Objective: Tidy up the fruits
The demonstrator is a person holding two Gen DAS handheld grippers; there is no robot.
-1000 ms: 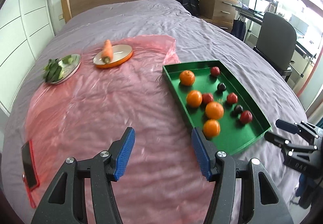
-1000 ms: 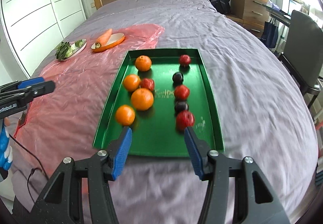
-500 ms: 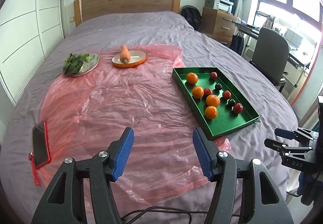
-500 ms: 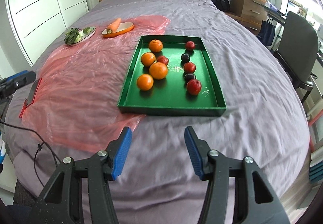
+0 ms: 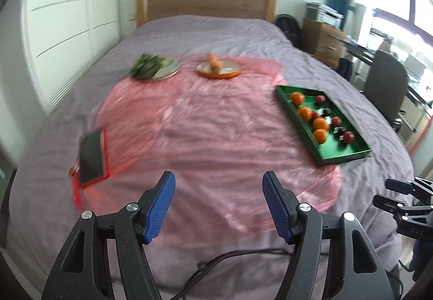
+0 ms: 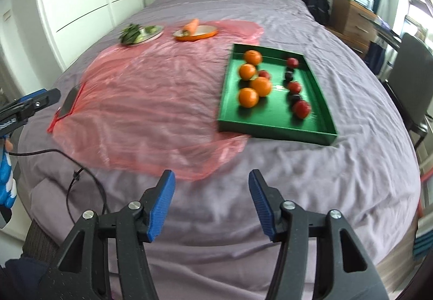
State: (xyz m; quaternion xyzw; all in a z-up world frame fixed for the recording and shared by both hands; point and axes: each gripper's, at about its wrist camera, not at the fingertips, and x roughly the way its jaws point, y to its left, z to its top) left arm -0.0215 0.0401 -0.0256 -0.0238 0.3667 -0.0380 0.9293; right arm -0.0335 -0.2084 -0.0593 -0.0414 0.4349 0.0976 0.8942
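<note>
Our left gripper (image 5: 218,204) and right gripper (image 6: 212,201) have just been opening; both jaws stand wide with nothing between them. We have pulled back: the green tray (image 6: 273,131) sits farther from us than a moment ago, and more of the bed (image 6: 324,178) shows before it. In the tray, four oranges (image 6: 248,97) line its left side and the red and dark fruits (image 6: 301,108) its right. Left of the tray lies the pink sheet (image 6: 151,99); beyond it, a carrot plate (image 6: 195,31).
</note>
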